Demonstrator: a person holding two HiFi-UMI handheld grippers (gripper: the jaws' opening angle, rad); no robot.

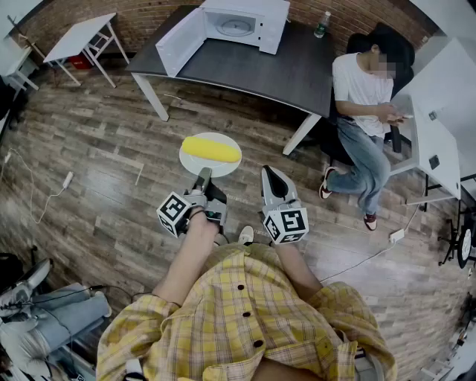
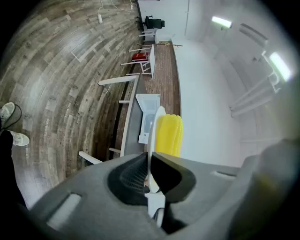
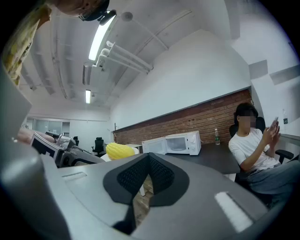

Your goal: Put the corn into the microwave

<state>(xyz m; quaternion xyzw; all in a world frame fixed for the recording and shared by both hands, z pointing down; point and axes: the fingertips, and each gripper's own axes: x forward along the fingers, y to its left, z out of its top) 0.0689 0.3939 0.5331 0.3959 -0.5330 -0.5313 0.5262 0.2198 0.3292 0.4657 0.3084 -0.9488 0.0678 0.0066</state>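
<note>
Left gripper (image 1: 202, 175): jaws clamped on the rim of the white plate (image 1: 190, 158), which is held above the wood floor (image 1: 97, 193). Corn (image 1: 211, 149) lies on the plate. Right gripper (image 1: 269, 175): jaws together, empty. Microwave (image 1: 242, 22) stands door open on the dark table (image 1: 297, 71), well apart.

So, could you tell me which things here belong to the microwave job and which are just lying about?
Part of the job:
the corn, lying on the plate
the plate, held by the left gripper
the microwave, door open, on the dark table

Just lying about:
the bottle on that table
the white side table
the power strip
</note>
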